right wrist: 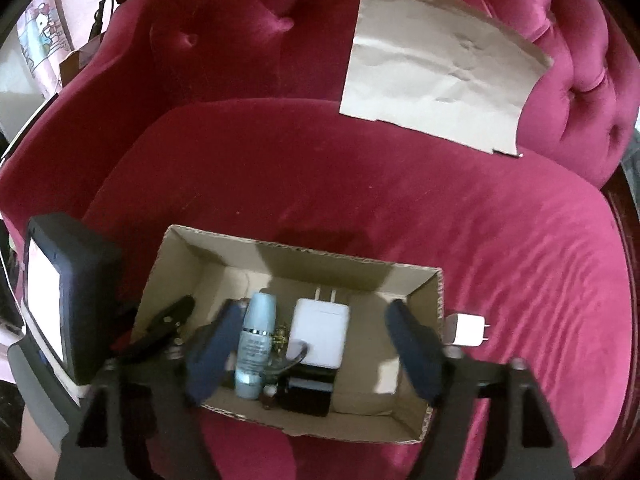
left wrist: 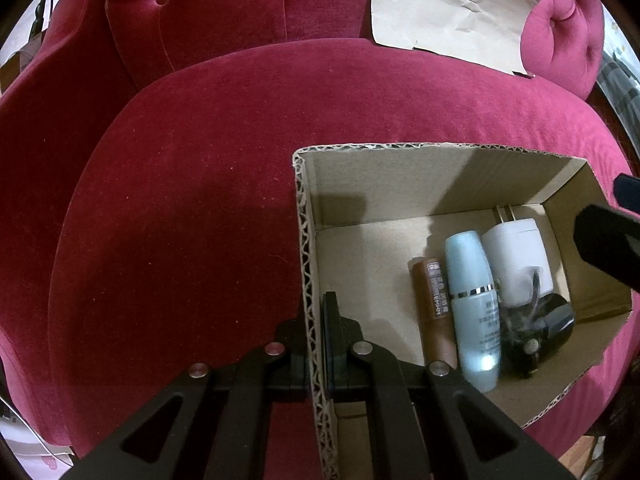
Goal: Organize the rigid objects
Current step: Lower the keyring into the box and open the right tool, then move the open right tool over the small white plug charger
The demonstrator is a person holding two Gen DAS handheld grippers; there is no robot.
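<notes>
An open cardboard box [left wrist: 306,240] [right wrist: 224,236] sits on a red velvet sofa seat. Inside lie a pale blue bottle [left wrist: 472,304] [right wrist: 256,340], a brown tube [left wrist: 432,312], a white charger [left wrist: 516,256] [right wrist: 320,332] and a black object [left wrist: 548,328] [right wrist: 306,394]. My left gripper [left wrist: 316,344] is shut on the box's left wall. My right gripper [right wrist: 316,344] is open and empty above the box; its finger shows in the left wrist view [left wrist: 608,240]. A small white plug adapter [right wrist: 466,330] lies on the seat outside the box's right wall.
The sofa cushion [left wrist: 200,200] [right wrist: 480,240] spreads left of and behind the box. A creased sheet of brown paper [left wrist: 448,12] [right wrist: 436,68] leans on the tufted backrest. A phone-like screen on the left gripper [right wrist: 52,292] shows at the left.
</notes>
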